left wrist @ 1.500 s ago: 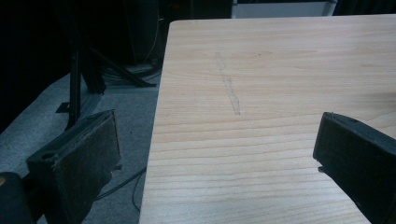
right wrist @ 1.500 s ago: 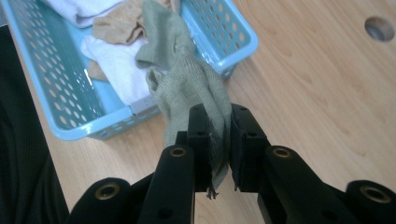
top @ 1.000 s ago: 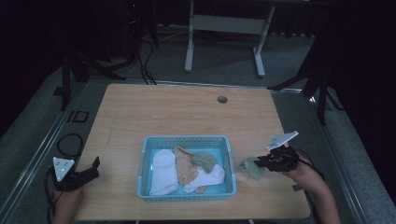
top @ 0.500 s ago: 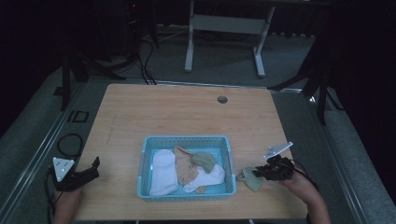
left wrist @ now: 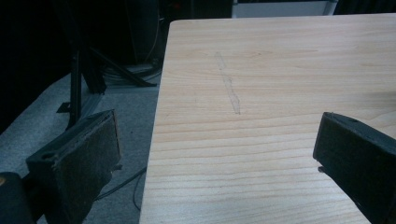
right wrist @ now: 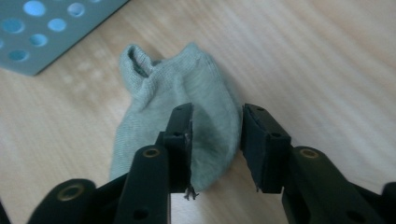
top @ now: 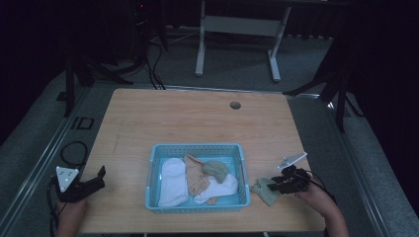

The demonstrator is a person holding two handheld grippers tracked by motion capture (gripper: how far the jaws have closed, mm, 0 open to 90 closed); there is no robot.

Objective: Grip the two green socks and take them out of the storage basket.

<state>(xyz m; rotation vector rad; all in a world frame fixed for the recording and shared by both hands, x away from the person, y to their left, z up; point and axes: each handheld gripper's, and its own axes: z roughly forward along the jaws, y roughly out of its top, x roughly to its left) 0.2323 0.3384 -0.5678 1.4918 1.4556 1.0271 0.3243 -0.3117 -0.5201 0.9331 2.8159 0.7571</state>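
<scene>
My right gripper (right wrist: 215, 140): low over the table (top: 197, 123) near its right edge, jaws partly parted on either side of the green sock (right wrist: 187, 121) — I cannot tell whether they pinch it or only straddle it.
Green sock: crumpled flat on the wood just beside the basket's right wall, toward the table's near right corner; its open cuff points at the basket.
My left gripper (top: 81, 186): at the table's near left corner, jaws wide apart with nothing between them — one jaw past the left edge, the other over the wood.
Basket (top: 197, 149): pale blue, with holes in its side, near the middle of the table's front edge.
In the basket: a white sock (top: 173, 180) at the left, a tan one (top: 196, 177) in the middle, a second white piece (top: 222, 187) and a green one (top: 216, 169) at the right.
Table top: light wood, with a round hole (top: 235, 105) near the far edge.
</scene>
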